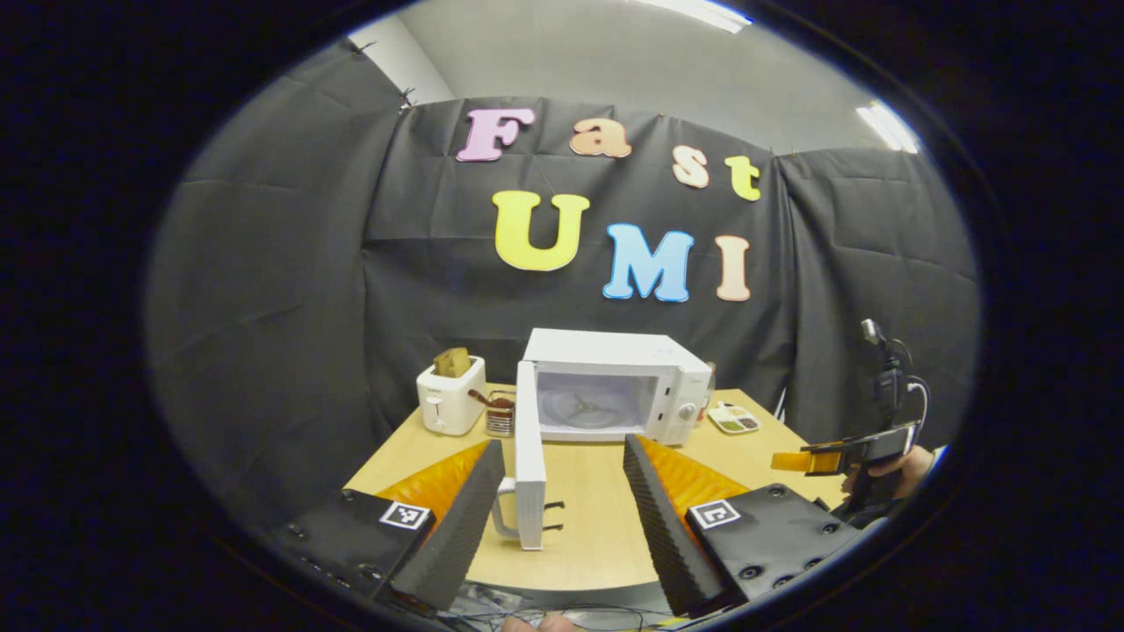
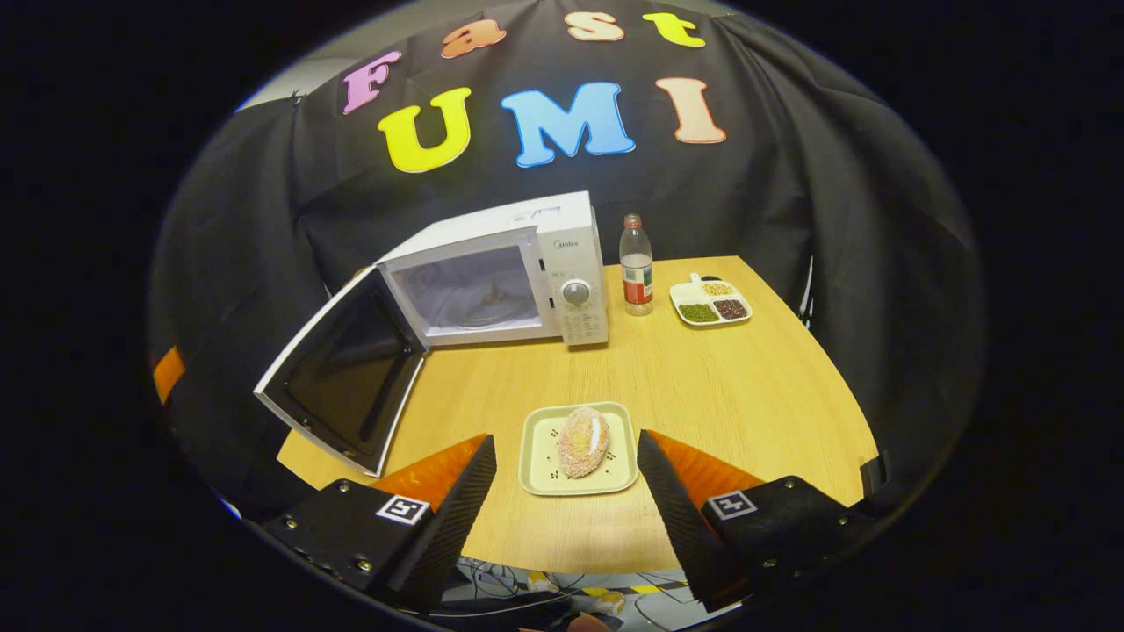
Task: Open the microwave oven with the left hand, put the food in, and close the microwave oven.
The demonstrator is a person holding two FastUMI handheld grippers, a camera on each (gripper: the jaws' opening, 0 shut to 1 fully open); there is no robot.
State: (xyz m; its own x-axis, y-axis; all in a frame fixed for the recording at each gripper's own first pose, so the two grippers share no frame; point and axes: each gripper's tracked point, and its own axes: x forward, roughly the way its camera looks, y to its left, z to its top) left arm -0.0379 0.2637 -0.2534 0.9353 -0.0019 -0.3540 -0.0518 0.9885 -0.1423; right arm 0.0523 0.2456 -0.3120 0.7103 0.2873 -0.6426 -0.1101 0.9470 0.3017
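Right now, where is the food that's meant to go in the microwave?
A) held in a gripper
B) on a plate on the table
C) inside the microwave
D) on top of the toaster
B: the food lies on a plate on the table, before the right gripper, whose fingers stand apart.

The white microwave oven's (image 2: 492,276) hinged door (image 2: 338,377) is swinging wide left, leaving the cavity mouth unobstructed; the clear plastic bottle (image 2: 637,268) is standing right.

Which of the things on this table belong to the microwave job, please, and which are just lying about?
Job:
microwave, its door open
plate with the food
left gripper, open
right gripper, open

Lying about:
toaster
bottle
divided dish
small rack by the toaster
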